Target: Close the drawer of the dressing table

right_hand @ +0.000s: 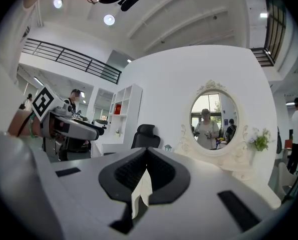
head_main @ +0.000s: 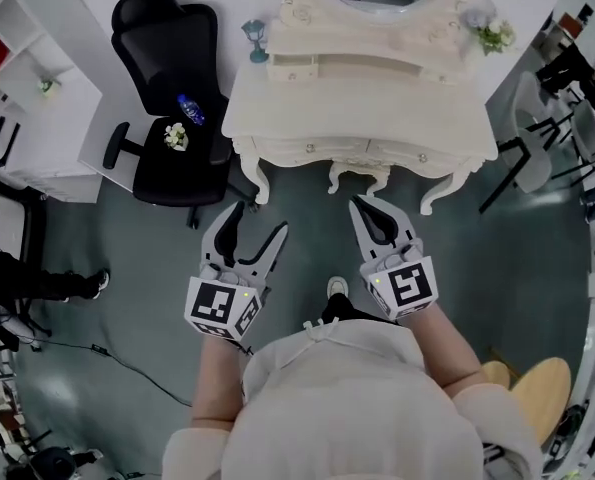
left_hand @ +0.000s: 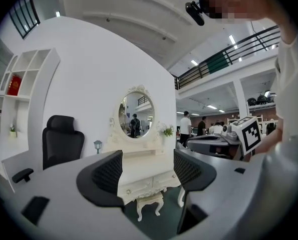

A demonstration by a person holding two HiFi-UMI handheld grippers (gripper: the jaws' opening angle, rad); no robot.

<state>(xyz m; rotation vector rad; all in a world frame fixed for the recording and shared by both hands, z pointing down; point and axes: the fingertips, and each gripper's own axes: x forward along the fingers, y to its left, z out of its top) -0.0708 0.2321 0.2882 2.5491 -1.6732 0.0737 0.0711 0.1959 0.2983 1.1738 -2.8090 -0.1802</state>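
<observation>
The white dressing table (head_main: 357,118) with an oval mirror stands against the far wall, and its two front drawers (head_main: 312,151) sit flush with the frame. My left gripper (head_main: 260,220) hovers over the floor short of the table, open with nothing between its fingers. In the left gripper view the left gripper (left_hand: 147,166) frames the distant dressing table (left_hand: 138,184) between its spread jaws. My right gripper (head_main: 365,206) is beside it, shut and empty, pointing at the table. The right gripper view shows the right gripper (right_hand: 147,154) with its tips together and the mirror (right_hand: 214,118) beyond.
A black office chair (head_main: 172,108) with a blue bottle (head_main: 190,110) on its seat stands left of the table. White shelving (head_main: 27,88) lines the left wall. More chairs (head_main: 547,148) are at the right, and a wooden stool (head_main: 537,388) is near my right side.
</observation>
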